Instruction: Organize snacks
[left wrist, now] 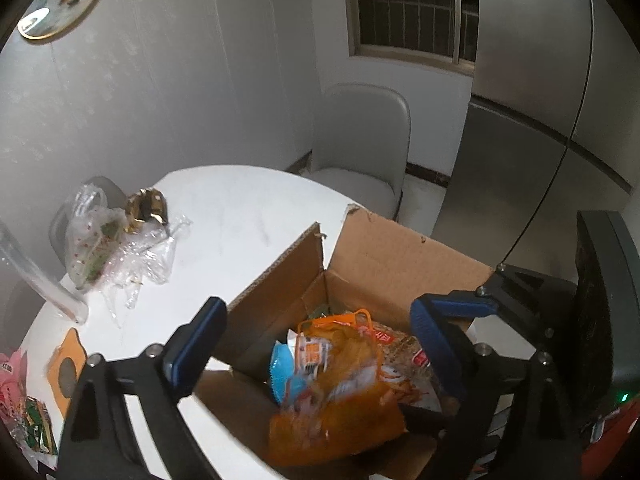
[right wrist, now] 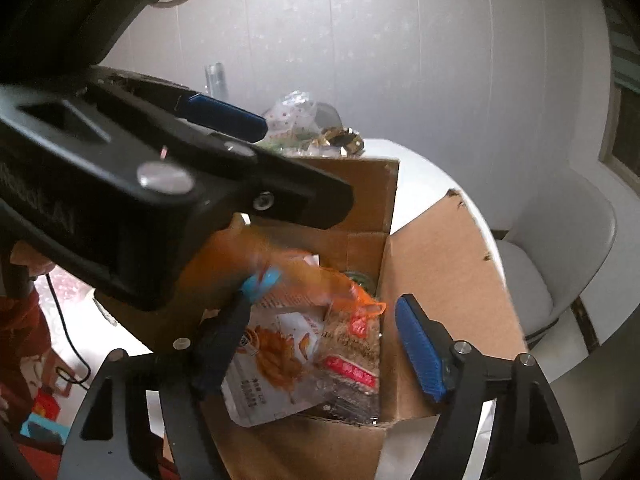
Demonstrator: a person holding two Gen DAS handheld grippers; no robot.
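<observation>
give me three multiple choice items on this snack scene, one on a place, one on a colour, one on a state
1. Where is the orange mesh bag?
A in the cardboard box
B on the chair
C on the floor

2. What colour are the gripper pads?
A red
B blue
C yellow

3. How do the left gripper jaws stand?
A clamped on the box flap
B shut on nothing
C open

Key: 1 A, the bag lies among the packets inside the box; 2 B, the pads are blue; 3 C, the pads stand wide apart and press nothing.

Motion-blurred orange mesh bag (left wrist: 340,392) (contents unreadable), box floor (right wrist: 360,280) mostly hidden.
</observation>
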